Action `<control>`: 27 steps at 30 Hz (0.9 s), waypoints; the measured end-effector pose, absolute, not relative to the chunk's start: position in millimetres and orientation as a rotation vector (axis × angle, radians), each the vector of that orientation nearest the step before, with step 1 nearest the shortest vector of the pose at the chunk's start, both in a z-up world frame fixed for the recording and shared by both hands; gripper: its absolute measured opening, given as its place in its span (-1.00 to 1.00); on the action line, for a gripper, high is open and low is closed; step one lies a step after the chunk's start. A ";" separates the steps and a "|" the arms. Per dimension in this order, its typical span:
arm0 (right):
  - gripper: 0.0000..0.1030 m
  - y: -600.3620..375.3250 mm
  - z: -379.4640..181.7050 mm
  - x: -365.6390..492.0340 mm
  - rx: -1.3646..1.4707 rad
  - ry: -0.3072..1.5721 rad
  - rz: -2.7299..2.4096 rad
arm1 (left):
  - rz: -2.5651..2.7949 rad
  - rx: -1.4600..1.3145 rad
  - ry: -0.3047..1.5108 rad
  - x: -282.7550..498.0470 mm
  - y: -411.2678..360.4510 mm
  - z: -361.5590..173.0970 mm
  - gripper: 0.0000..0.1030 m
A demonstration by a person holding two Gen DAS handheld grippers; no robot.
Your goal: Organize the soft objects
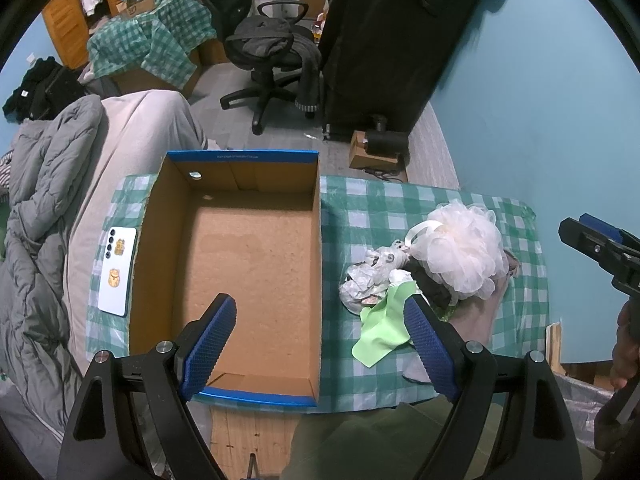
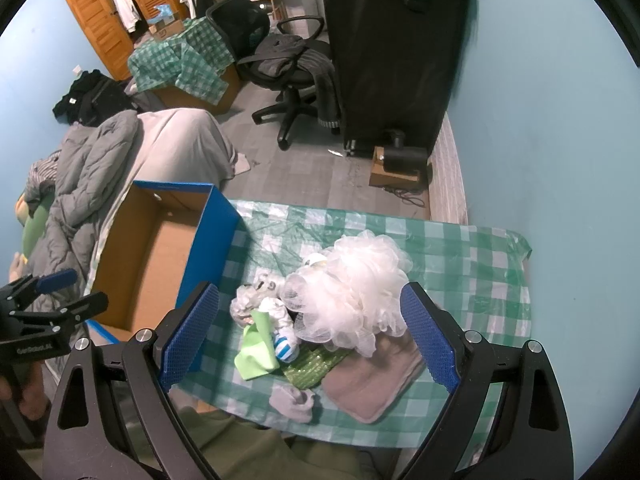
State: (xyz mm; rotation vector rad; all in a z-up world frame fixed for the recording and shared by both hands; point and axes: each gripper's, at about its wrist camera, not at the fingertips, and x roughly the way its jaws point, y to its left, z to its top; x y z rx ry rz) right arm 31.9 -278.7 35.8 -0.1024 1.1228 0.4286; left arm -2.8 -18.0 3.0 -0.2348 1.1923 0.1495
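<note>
An empty blue cardboard box (image 1: 248, 394) (image 2: 208, 236) stands on the green checked tablecloth (image 1: 400, 208). To its right lies a pile of soft things: a white mesh bath puff (image 1: 460, 248) (image 2: 352, 296), a light green cloth (image 1: 380, 328) (image 2: 256, 352), crumpled white fabric (image 1: 364, 276), a beige cloth (image 2: 372, 380), a grey sock (image 2: 292, 400) and a striped sock (image 2: 286, 346). My left gripper (image 1: 320, 344) is open over the box's near edge. My right gripper (image 2: 310, 336) is open above the pile, also seen at the left wrist view's right edge (image 1: 600, 248).
A white phone (image 1: 118, 272) lies left of the box on the cloth. A bed with a grey quilt (image 1: 36, 220) is at the left. An office chair (image 1: 272, 60) and a dark cabinet (image 1: 392, 40) stand beyond on the floor.
</note>
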 end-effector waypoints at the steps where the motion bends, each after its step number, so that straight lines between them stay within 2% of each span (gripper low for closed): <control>1: 0.77 -278.7 36.0 32.4 -0.102 1.121 0.430 | 0.149 -0.237 1.192 -2.7 -18.0 3.0 0.69; 27: 0.77 -279.3 33.6 24.8 -0.100 1.125 0.424 | 0.143 -0.242 1.202 -8.4 -20.0 2.1 0.69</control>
